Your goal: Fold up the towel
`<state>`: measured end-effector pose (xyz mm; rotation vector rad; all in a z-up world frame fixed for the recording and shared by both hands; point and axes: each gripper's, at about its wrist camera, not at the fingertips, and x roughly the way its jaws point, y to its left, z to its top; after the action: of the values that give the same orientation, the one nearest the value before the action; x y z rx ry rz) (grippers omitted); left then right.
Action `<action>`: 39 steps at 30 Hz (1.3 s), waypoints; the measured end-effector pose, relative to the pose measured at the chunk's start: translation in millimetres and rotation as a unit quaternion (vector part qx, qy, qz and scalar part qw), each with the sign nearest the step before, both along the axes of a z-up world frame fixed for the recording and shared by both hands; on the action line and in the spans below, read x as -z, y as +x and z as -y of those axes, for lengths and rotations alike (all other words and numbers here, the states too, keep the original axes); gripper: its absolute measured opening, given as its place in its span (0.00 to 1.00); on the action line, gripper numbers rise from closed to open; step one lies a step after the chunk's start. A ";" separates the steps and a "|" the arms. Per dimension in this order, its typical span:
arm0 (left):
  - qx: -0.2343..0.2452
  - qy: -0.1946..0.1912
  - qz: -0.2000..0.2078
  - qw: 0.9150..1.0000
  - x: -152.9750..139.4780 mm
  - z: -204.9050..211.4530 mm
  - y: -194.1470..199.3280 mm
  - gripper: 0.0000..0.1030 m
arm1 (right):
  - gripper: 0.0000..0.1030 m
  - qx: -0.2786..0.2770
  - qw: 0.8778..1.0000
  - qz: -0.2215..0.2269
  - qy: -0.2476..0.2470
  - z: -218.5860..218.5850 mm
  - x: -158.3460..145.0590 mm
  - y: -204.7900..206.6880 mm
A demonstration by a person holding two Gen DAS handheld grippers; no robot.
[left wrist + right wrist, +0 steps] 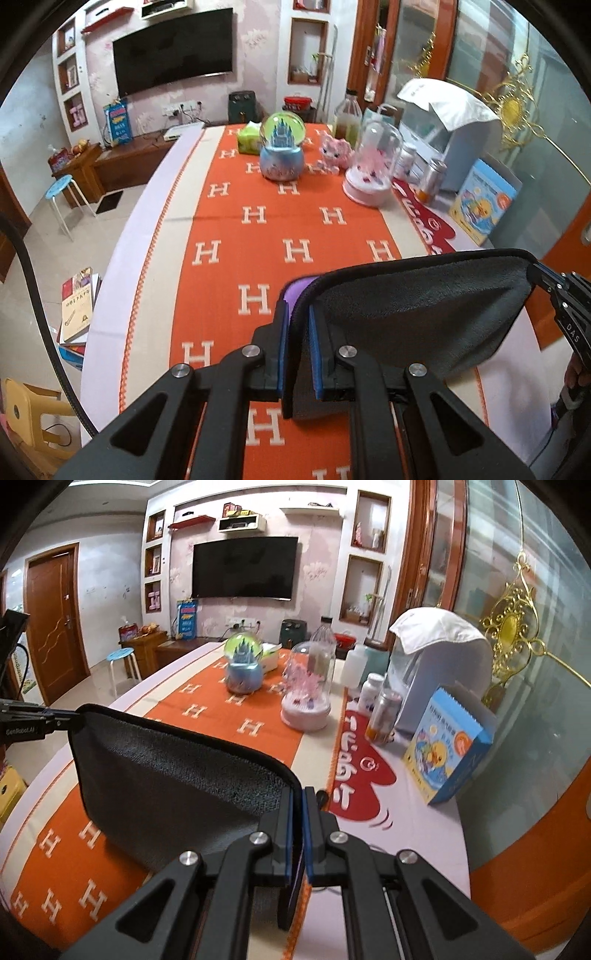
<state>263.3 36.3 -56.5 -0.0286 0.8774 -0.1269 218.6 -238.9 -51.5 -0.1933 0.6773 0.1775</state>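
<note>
A dark grey towel (413,310) with a black hem and a purple underside hangs stretched between my two grippers above the orange cloth with white H letters (255,214). My left gripper (297,314) is shut on the towel's left corner. My right gripper (297,805) is shut on the towel's (177,779) right corner. In the left wrist view the right gripper (550,284) shows at the far right, gripping the other corner. In the right wrist view the left gripper (55,716) shows at the far left.
At the table's far end stand a blue snow globe (282,147), a pink glass dome (371,166), a pink toy (334,151), bottles and a white appliance (454,136). A blue box (448,746) stands at the right. A stool (61,188) and books (77,306) are on the left.
</note>
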 end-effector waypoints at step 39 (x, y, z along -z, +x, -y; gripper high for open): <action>-0.066 -0.060 -0.071 0.994 52.8 4.7 9.6 0.49 | 0.66 0.055 0.993 -0.103 0.005 -12.2 71.7 19.1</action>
<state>272.9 31.6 -109.3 -0.2095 1.0058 -0.0550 237.7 -226.7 -123.3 -0.1284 0.8903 0.0959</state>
